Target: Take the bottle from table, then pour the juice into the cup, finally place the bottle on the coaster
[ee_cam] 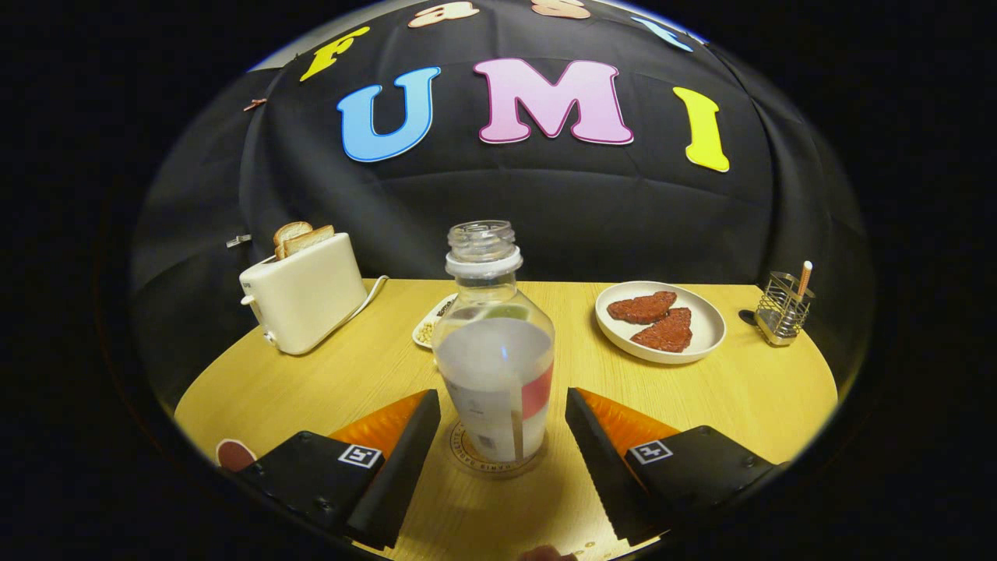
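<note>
A clear, uncapped bottle (494, 343) holding pale juice stands upright on a round coaster (487, 456) on the wooden table (366, 374). My gripper (502, 409) is open, its two fingers on either side of the bottle's lower part with a small gap on each side, neither pressing on it. The coaster is mostly hidden under the bottle.
A cream toaster (305, 300) with bread slices stands at the back left. A white plate (660, 321) with two reddish patties lies to the back right, a wire holder (784, 308) beyond it. A small dish (433, 322) sits behind the bottle.
</note>
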`<state>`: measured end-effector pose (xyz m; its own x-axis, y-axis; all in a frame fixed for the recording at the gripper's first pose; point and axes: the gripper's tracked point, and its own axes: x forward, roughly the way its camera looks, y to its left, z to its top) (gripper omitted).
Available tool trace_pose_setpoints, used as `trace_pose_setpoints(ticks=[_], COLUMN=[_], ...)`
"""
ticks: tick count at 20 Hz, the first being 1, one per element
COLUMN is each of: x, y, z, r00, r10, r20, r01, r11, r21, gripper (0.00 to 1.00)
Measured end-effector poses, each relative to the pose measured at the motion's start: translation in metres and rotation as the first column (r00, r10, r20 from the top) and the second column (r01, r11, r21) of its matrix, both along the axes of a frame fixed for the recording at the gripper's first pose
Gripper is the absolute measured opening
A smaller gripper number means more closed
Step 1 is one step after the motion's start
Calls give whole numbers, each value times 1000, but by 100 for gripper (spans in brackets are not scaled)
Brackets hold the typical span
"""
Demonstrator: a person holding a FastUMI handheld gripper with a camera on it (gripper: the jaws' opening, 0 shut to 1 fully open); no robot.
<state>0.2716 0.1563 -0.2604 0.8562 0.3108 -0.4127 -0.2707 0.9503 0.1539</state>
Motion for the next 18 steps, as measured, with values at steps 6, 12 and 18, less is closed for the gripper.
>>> trace_pose_setpoints(ticks=[6, 12, 18], x=[-63, -116, -165], y=[-33, -97, -163], z=[48, 143, 220], r00=[1000, 975, 926], r10=[-16, -123, -230], r20=[19, 183, 300], r01=[17, 129, 245], r11=[1000, 991, 970], r21=[-16, -20, -10], gripper=[99, 98, 98])
